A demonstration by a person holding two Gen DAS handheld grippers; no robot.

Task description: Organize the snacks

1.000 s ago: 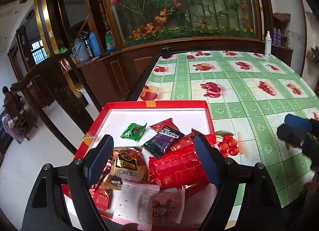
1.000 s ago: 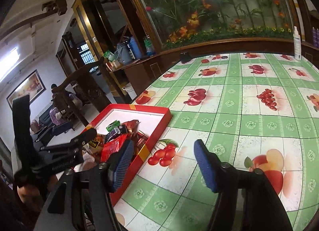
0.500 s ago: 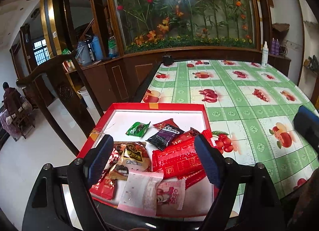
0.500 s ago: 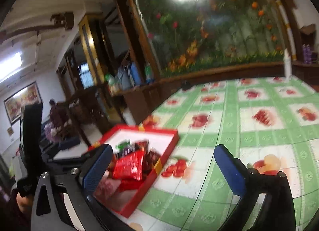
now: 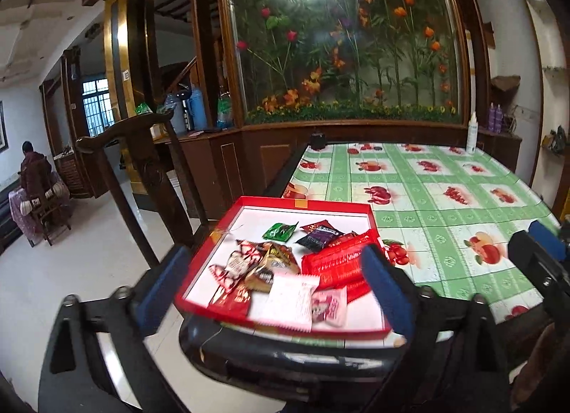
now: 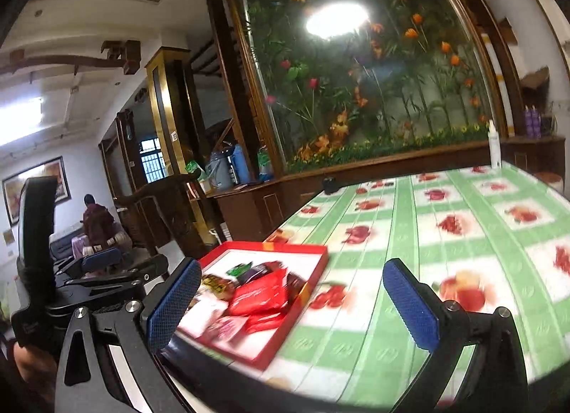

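**Ana:** Red cardboard tray (image 5: 310, 201) sat at the near left corner of the green checked table (image 5: 445, 206), with the snacks (image 5: 285, 263) heaped in its near half.

**Ben:** And the claws?

**Ana:** The left gripper (image 5: 274, 288) was spreading its jaws, nothing between the pads; the pile lay dead ahead at twelve o'clock. The right gripper (image 6: 288, 299) stood spread wide and empty, the tray off at its ten o'clock.

**Ben:** Which hand was nearer?

**Ana:** Left, I judged. The long red packet (image 5: 338, 263) ran from eight to two o'clock, so the jaws would need to cross it.
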